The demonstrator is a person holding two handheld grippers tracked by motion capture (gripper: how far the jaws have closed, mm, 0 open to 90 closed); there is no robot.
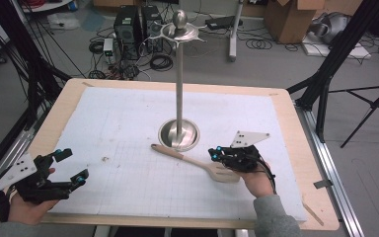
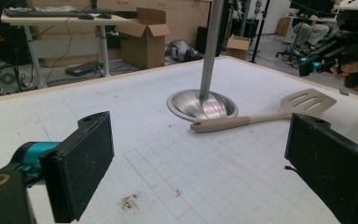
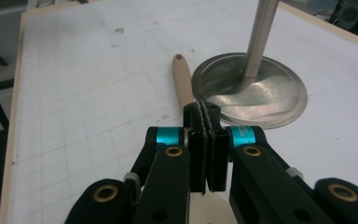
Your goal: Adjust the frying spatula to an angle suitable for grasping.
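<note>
The left gripper (image 1: 71, 168) sits low at the near left corner of the table (image 1: 296, 148), held in the person's left hand (image 1: 22, 207), with its grey plate tipped outward and its jaws pointing toward the middle of the white gridded mat (image 1: 128, 123). Those jaws stand wide apart with nothing between them; in the left gripper view the bare mat (image 2: 191, 163) lies in the gap, and ahead of the jaws lie the beige spatula (image 2: 261, 112) and the round metal base of the stand (image 2: 203, 105). The right gripper (image 1: 217, 155) is held by the right hand (image 1: 256, 180), whose grey sleeve comes in from the near edge; the gripper is angled left and slightly away, just above the spatula (image 1: 197, 163). In the right gripper view its jaws are pressed together, pad against pad, and the spatula's handle (image 3: 184, 81) runs on ahead from beneath their tips, while the pale blade shows under the gripper body. I cannot tell whether the pads pinch the handle or merely hover over it. The stand (image 3: 251, 88) rises just ahead and to the right of these jaws, the handle's end lying just beside the base rim. In the high view the stand (image 1: 179, 89) is upright, topped by a knob.
</note>
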